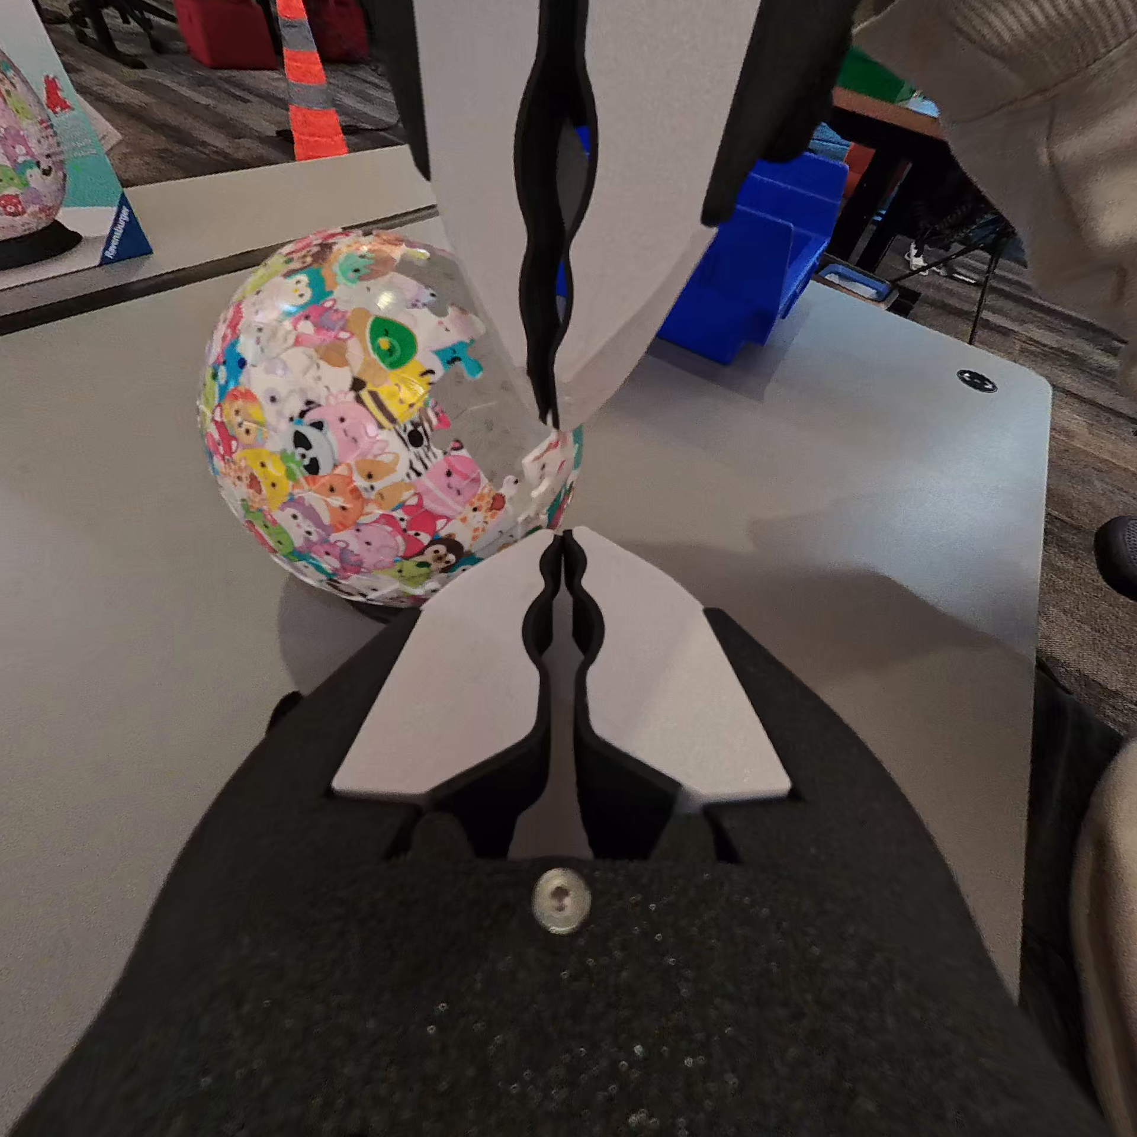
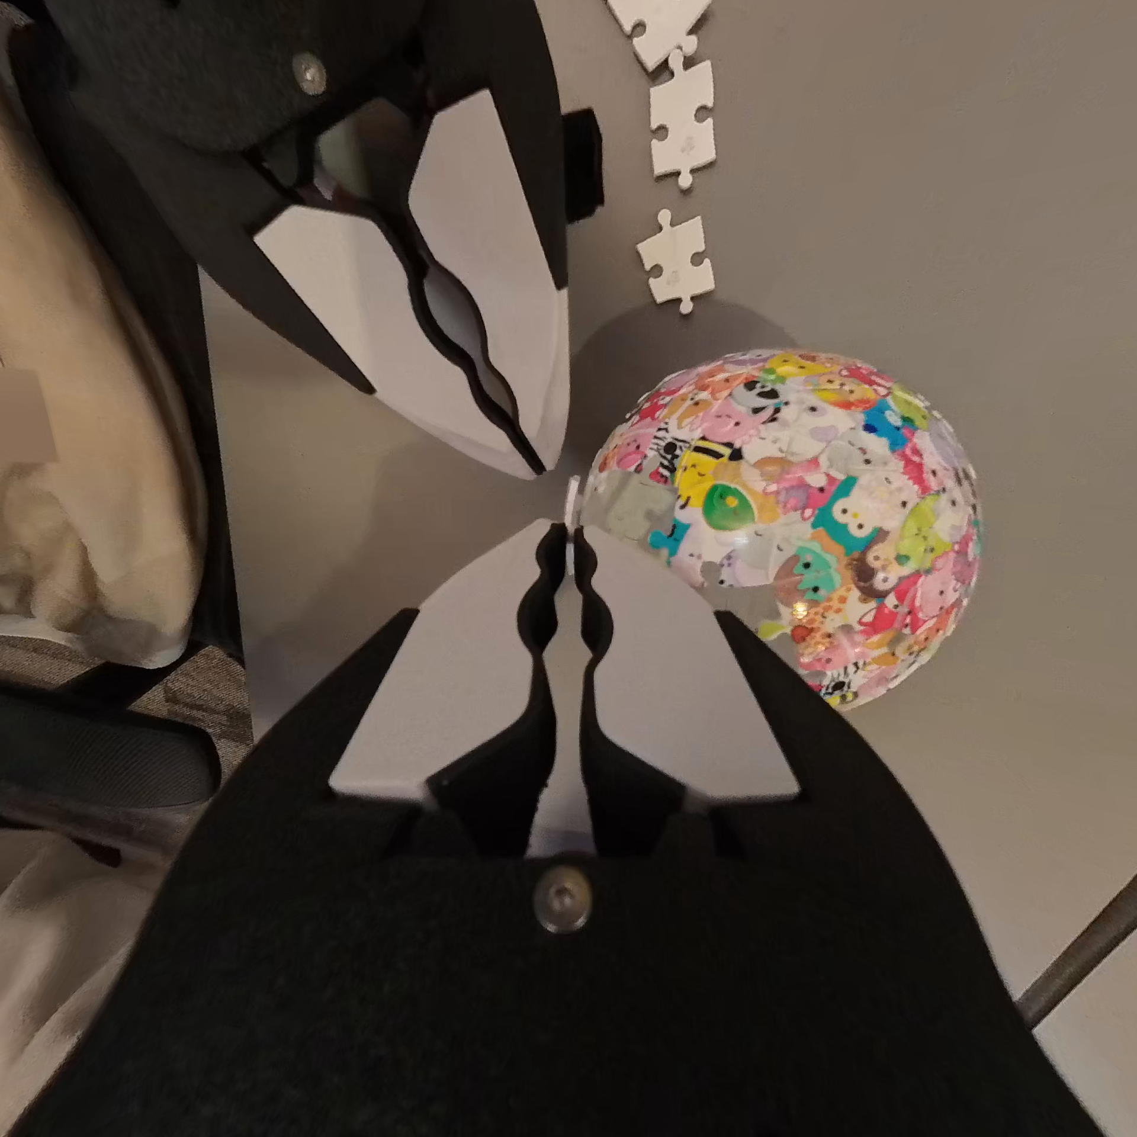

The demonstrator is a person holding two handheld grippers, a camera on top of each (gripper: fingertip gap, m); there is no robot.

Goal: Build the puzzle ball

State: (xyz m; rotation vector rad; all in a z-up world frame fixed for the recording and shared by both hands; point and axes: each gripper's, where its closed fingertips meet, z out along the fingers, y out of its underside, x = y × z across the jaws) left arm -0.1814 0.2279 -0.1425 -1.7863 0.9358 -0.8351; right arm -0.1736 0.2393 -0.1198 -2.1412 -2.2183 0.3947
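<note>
1. Currently the puzzle ball (image 1: 381,418) sits on the grey worktop (image 1: 800,523), at about 10 o'clock from the left gripper (image 1: 563,541) in the left wrist view. Most of its shell is covered in coloured pieces; a clear gap shows on the upper side facing the grippers.
2. Right gripper (image 2: 571,541): jaws nearly closed, pinching a thin white puzzle piece (image 2: 572,498) edge-on at the tips. The piece touches or sits just beside the ball's rim at the gap.
3. Left gripper: jaws closed to a slit, nothing visibly held, tips hovering just below the ball's near edge.
4. Three loose pieces (image 2: 680,120) lie face down on the worktop at 12 o'clock from the ball in the right wrist view.
5. Step in hand, as I judge it: seating the held piece into the gap.
6. Next move likely calls for aligning tabs with neighbours, pressing lightly, while the left gripper steadies the ball against rolling.
</note>
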